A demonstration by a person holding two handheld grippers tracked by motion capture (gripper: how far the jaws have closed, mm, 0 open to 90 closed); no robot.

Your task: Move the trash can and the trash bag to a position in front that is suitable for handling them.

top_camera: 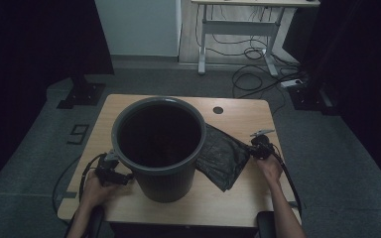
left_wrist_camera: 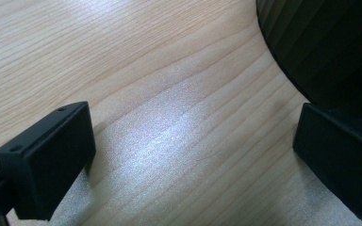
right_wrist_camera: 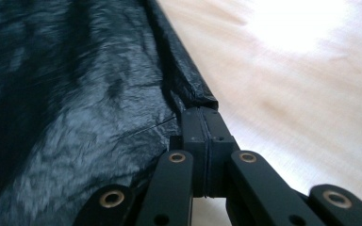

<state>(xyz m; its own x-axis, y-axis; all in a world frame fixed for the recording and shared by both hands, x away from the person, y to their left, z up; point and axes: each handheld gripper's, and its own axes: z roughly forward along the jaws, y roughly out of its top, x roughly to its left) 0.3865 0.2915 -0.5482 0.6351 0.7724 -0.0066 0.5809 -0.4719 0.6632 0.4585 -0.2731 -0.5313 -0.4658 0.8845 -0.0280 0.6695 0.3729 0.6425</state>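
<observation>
Black bin bag lies at the bin's three o'clock, its edge pinched in the closed right tool, ready for lifting. Left tool gapes empty beside the bin on the worktop.

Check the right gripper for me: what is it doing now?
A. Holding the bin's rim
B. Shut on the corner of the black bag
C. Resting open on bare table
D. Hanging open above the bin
B: in the right gripper view the right gripper has its jaws pressed together on the corner of the black bag, which lies on the table.

No legible text, label, brand, number or sign on anything in view.
</observation>
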